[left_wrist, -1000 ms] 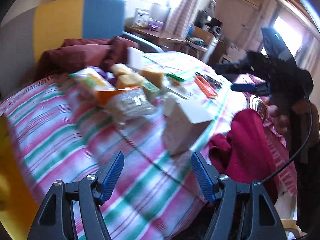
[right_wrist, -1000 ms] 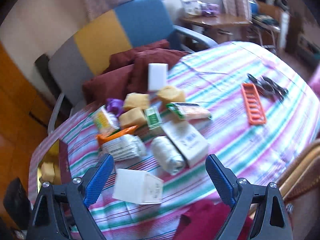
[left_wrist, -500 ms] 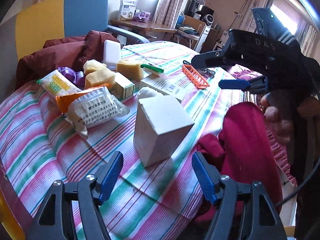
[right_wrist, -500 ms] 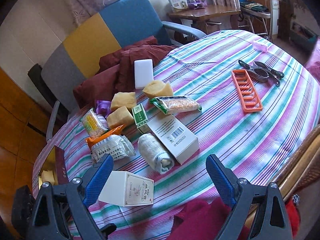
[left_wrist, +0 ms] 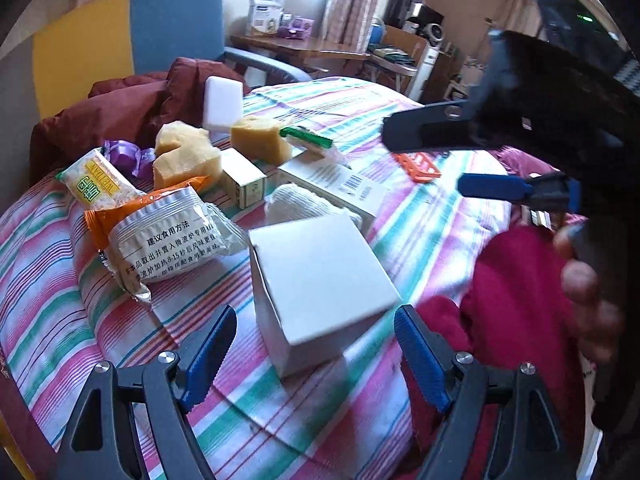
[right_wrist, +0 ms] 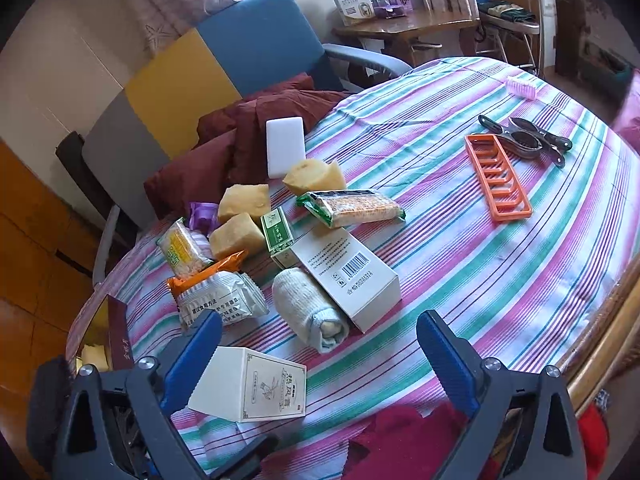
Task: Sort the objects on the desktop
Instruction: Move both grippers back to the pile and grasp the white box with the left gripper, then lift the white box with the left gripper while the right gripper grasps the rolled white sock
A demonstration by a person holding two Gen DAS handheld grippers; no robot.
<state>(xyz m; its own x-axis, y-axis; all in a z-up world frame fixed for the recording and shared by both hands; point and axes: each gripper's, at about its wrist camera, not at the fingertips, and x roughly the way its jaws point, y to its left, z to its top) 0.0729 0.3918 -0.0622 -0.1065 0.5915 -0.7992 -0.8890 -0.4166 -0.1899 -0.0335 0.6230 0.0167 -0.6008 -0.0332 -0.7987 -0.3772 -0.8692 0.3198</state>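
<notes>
A white cube box (left_wrist: pixel 320 284) stands on the striped tablecloth (left_wrist: pixel 60 280), just ahead of my open, empty left gripper (left_wrist: pixel 316 356); it also shows in the right wrist view (right_wrist: pixel 256 386). My right gripper (right_wrist: pixel 320 356) is open and empty above the table's near edge, and appears at the right of the left wrist view (left_wrist: pixel 480 160). Beyond lie a rolled white towel (right_wrist: pixel 310 312), a long white barcode box (right_wrist: pixel 348 272), a small green box (right_wrist: pixel 278 236), several snack packets (right_wrist: pixel 220 300), three yellow sponges (right_wrist: pixel 236 236) and a white block (right_wrist: pixel 285 146).
An orange rack (right_wrist: pixel 498 176) and metal clips (right_wrist: pixel 528 140) lie at the far right, a pink brush (right_wrist: pixel 520 88) beyond. A dark red cloth (right_wrist: pixel 248 136) covers the blue and yellow chair (right_wrist: pixel 240 52) behind. Red fabric (left_wrist: pixel 520 300) hangs at the near edge.
My left gripper has moved closer to the white cube box, which now sits between its fingers' line. My right gripper has lifted back a little; the table objects stay put.
</notes>
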